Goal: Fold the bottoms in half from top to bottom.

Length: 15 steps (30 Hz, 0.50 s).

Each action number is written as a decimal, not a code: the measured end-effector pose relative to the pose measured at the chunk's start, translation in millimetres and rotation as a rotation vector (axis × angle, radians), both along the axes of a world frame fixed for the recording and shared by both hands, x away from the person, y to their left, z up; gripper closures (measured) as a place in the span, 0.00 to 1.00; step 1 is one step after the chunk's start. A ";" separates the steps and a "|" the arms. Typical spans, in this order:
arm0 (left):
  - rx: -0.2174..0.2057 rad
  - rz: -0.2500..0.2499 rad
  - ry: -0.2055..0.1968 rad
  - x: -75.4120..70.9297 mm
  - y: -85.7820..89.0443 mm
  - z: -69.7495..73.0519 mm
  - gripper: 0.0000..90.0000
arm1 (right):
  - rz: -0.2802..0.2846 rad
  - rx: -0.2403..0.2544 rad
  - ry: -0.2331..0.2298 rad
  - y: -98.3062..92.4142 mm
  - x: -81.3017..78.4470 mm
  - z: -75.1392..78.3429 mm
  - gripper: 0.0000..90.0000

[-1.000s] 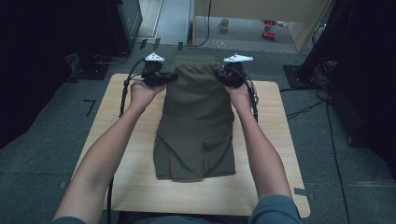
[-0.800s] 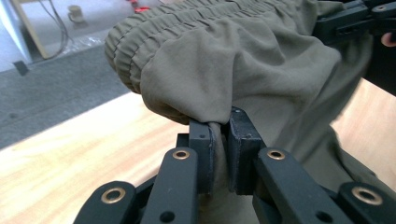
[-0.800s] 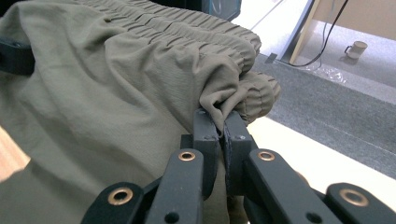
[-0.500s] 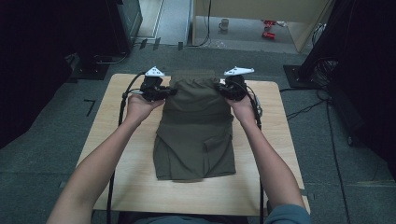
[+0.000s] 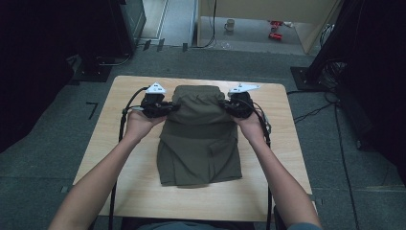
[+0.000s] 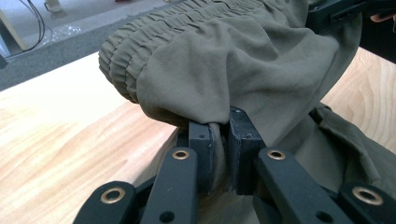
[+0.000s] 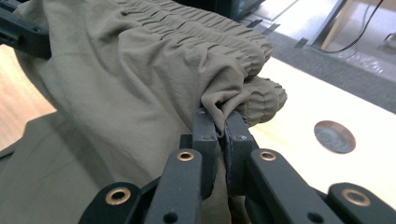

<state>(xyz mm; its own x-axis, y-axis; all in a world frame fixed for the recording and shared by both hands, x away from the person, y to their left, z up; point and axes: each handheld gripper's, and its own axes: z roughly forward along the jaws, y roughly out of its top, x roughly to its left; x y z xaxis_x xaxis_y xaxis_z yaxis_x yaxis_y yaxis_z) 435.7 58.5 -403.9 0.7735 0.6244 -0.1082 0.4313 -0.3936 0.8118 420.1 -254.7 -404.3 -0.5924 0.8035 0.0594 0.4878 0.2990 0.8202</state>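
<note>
Wooden bench (image 5: 119, 191) bore olive shorts (image 5: 198, 153); left gripper (image 5: 160, 106) and right gripper (image 5: 233, 107) clenched the waistband mid-fold; next, probably lay it over the legs evenly.

The shorts (image 5: 198, 141) lie at the middle of the table (image 5: 282, 182); the left gripper (image 5: 168, 107) is at their left far corner, the right gripper (image 5: 226, 106) at their right far corner.

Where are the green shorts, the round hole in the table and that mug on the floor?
Green shorts (image 5: 198, 153), high view, leg panel.
Round hole (image 7: 334, 136), right gripper view, its middle.
Mug (image 5: 230, 24), high view, its body.
</note>
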 end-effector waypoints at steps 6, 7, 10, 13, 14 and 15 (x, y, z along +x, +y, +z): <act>-0.003 -0.011 0.006 -8.9 -0.8 -3.3 0.92 | 0.009 0.009 0.016 -3.2 -7.5 -2.7 0.95; -0.009 -0.015 0.017 -12.5 0.1 -7.3 0.92 | 0.012 0.017 0.028 -4.4 -11.5 -5.2 0.95; -0.003 -0.018 0.023 -18.8 0.1 -14.7 0.91 | 0.019 0.017 0.039 -4.8 -18.1 -11.7 0.94; -0.002 -0.023 0.032 -23.5 0.2 -19.0 0.91 | 0.021 0.010 0.043 -4.6 -22.6 -17.4 0.93; -0.001 -0.025 0.036 -25.8 0.2 -21.3 0.91 | 0.024 0.006 0.052 -4.1 -27.3 -24.6 0.93; 0.005 -0.028 0.049 -29.8 -0.2 -26.0 0.91 | 0.023 0.005 0.057 -4.2 -29.5 -28.6 0.93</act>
<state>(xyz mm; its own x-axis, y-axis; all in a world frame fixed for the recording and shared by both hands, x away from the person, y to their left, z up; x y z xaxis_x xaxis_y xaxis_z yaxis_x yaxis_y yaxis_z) 405.9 58.3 -429.9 0.7848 0.6029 -0.1432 0.4592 -0.4106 0.7878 390.6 -258.9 -432.9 -0.6063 0.7892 0.0974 0.5266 0.3067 0.7928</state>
